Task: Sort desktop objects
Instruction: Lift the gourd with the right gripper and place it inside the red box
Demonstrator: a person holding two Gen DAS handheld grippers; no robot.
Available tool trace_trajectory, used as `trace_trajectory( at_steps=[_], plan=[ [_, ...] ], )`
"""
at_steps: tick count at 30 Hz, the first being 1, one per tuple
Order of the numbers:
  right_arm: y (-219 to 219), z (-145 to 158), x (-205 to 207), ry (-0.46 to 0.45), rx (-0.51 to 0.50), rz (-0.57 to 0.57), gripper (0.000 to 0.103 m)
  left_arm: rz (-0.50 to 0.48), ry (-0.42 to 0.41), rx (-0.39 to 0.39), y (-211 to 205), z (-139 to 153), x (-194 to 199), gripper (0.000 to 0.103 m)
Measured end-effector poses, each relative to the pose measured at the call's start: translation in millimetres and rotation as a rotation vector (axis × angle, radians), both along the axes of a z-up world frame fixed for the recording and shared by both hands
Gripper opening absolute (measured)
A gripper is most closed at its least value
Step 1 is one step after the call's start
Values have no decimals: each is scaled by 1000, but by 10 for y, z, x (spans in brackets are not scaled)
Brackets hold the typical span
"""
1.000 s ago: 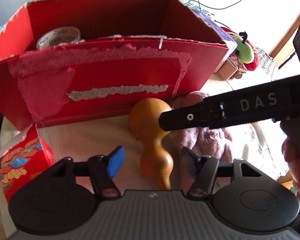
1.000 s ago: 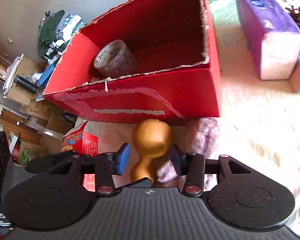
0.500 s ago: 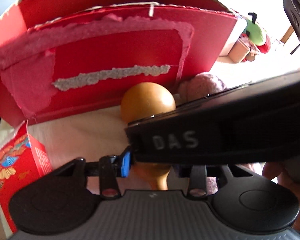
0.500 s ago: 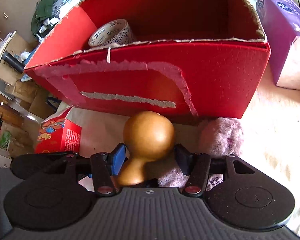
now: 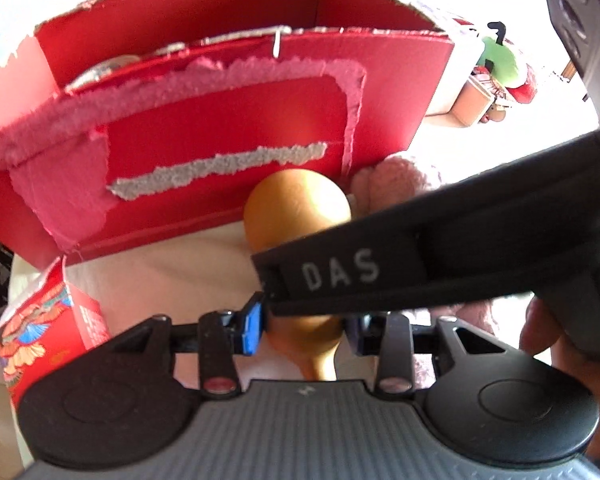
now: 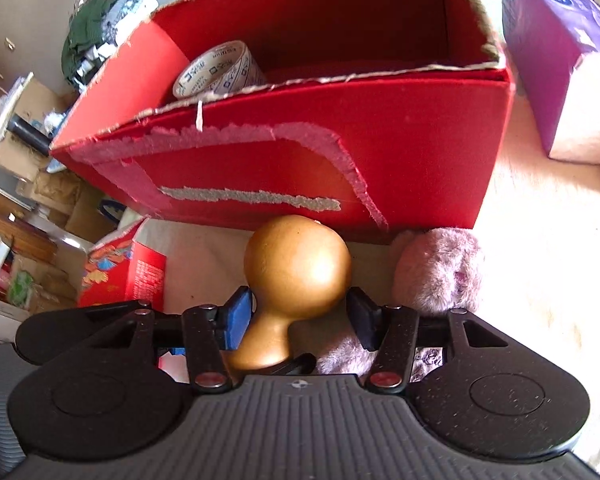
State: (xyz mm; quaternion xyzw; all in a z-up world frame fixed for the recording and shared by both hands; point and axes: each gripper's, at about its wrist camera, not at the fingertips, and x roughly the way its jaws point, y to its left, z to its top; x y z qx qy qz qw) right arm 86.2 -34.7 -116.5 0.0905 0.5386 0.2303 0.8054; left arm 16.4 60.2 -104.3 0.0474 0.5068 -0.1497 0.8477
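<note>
A golden-brown gourd (image 6: 298,268) stands in front of the red cardboard box (image 6: 380,152). My left gripper (image 5: 304,330) is shut on the gourd's (image 5: 296,208) narrow lower part, a pad pressed to each side. My right gripper (image 6: 300,312) straddles the round bulb from above. Its jaws are closing, and the pads sit close to the bulb without clearly pressing on it. In the left wrist view the right gripper's black body (image 5: 460,248) crosses in front and hides the middle of the gourd. A roll of printed tape (image 6: 220,72) lies inside the box.
A pink plush toy (image 6: 440,272) lies right of the gourd, against the box. A small red printed carton (image 6: 124,272) stands at the left. A purple tissue pack (image 6: 560,60) and a green and red toy (image 5: 500,64) sit at the far right. A hand (image 5: 540,328) grips the right handle.
The left jaws have closed in on the gourd's narrow part. The right gripper has slid across the left view, and its jaws have widened around the bulb. The box looks nearer.
</note>
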Motion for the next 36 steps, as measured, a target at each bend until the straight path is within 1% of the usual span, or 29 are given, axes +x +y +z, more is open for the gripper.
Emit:
trace_trajectory(
  at_steps=[2, 6, 12, 16, 19, 22, 24, 26, 29, 31, 33, 36],
  plan=[
    [-28, 24, -1, 10, 26, -2, 55, -5, -13, -1, 10, 89, -38, 39],
    [-64, 177, -14, 12, 75, 26, 55, -24, -44, 17, 11, 305, -123, 39],
    [-5, 457, -100, -42, 78, 97, 55, -34, -51, 19, 55, 605, -171, 39],
    [-34, 634, -133, -83, 127, 122, 55, -49, -102, 25, 52, 855, -254, 39],
    [-89, 757, -138, -116, 163, 121, 55, -65, -134, 33, 0, 1005, -215, 39],
    [-175, 901, -120, -147, 216, 109, 55, -84, -184, 34, -7, 1206, -214, 39],
    [-251, 1006, -91, -164, 268, 90, 55, -94, -234, 33, 2, 1355, -206, 39],
    [-318, 1109, -39, -181, 321, 69, 55, -97, -274, 37, -3, 1474, -144, 39],
    [-337, 1233, 94, -222, 351, 36, 54, -94, -303, 47, -26, 1585, 99, 39],
    [-308, 1279, 212, -253, 351, 11, 53, -89, -315, 52, -16, 1626, 309, 39],
    [-268, 1299, 358, -273, 350, -15, 51, -85, -321, 66, 34, 1619, 561, 39],
    [-233, 1259, 644, -267, 355, -45, 48, -82, -319, 92, 68, 1513, 929, 40]
  ],
)
